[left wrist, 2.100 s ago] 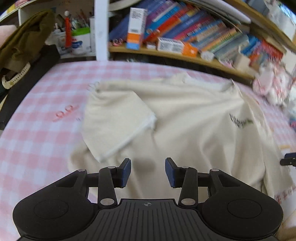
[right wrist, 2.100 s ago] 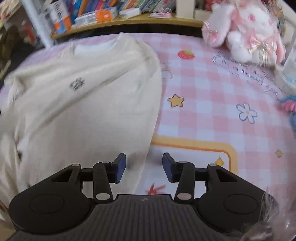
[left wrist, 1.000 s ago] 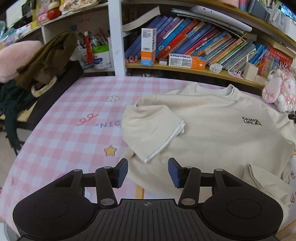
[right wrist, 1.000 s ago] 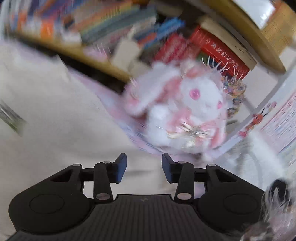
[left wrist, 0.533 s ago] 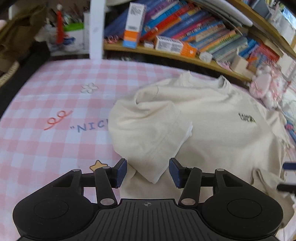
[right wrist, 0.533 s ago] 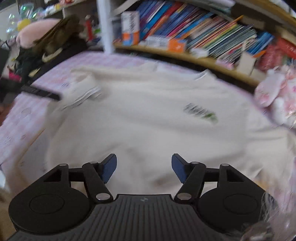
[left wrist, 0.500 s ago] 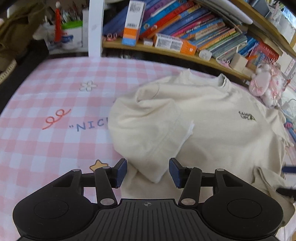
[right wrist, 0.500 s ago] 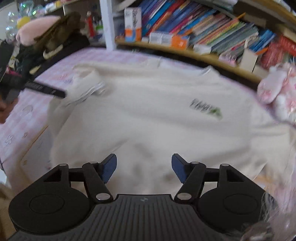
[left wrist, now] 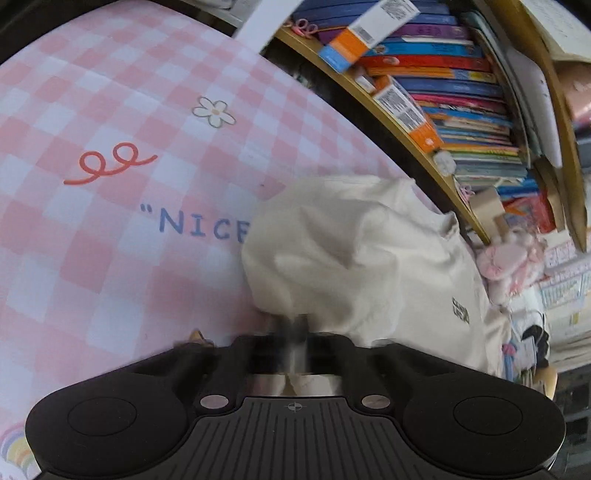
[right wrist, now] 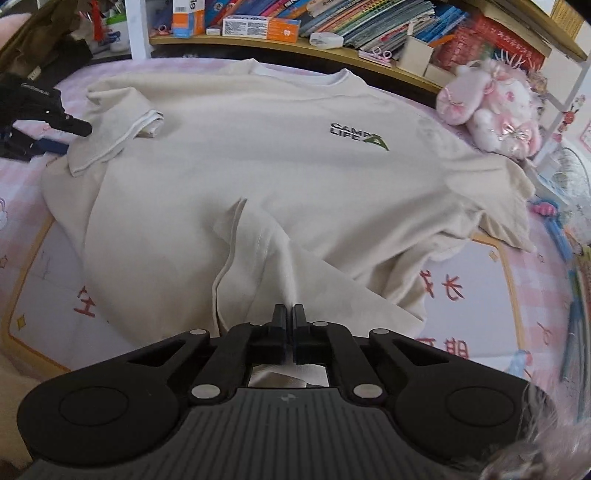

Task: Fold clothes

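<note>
- Clearly a fold is under way: the cream T-shirt [right wrist: 258, 155] lies face up on the pink checked counter [left wrist: 92, 229], collar toward the bookshelf [right wrist: 332, 22] edge.
- Right gripper [right wrist: 289, 317] fingers are pinched on the hem at the near edge, cloth tented up.
- Left gripper [left wrist: 291, 328] fingers look closed on the turned-in sleeve [right wrist: 110, 136] side, though blurred.
- Next, I judge, the held cloth goes over the chest; both holds should travel level.

Right gripper [right wrist: 289, 314] jaws pinch the cream T-shirt's [right wrist: 258, 147] lifted hem.
</note>
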A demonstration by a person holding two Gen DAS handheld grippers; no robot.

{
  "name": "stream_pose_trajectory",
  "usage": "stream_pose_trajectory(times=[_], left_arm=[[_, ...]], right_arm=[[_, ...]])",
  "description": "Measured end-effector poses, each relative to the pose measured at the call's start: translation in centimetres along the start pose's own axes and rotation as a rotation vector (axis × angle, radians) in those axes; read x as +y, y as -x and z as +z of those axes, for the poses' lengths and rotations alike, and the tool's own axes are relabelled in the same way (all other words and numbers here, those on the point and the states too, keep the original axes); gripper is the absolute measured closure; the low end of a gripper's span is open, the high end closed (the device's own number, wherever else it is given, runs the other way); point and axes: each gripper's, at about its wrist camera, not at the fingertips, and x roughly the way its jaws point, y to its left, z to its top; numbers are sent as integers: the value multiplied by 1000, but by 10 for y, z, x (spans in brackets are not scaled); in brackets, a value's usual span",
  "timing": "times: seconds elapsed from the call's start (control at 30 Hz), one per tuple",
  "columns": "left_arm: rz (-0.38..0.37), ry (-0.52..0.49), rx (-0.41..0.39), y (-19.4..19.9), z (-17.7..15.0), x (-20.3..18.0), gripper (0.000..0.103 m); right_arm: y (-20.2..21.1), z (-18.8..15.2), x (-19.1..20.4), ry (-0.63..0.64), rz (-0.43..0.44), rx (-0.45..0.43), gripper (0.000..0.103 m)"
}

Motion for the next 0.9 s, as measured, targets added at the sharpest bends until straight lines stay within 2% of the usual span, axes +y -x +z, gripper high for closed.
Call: stream_pose_trajectory(times=[0.1,0.2,0.33,0.4,0.5,0.57,0.73,0.83,0.9], left_arm=[[15,-49,-110,18,20,4,103],[41,-89,-208,37,58,8,103],[126,-204,-333,53,113,1,103],[159,-236,-356,52,129,-2,103],[234,-273,-331,40,139,4,103],[290,-295,-300,30,142,10,103],[417,-343,-234,16,140,28,102],[458,-378,-211,22,128,35,102],[502,-465,-200,26,121,30,91]], right_arm=[[6,-6,-5,-3,-38,28,101],[16,-13,-14,-8,-65,59,101],[30,-25,-17,-43,-4,137,101],[35,-31,-15,-51,45,180,101],[39,-42,-12,-98,154,247,101],[36,-51,-9,-131,192,280,101],[33,-64,-7,-182,163,295,101],[36,-70,-15,-208,96,289,101],[36,-74,-24,-221,37,289,101]])
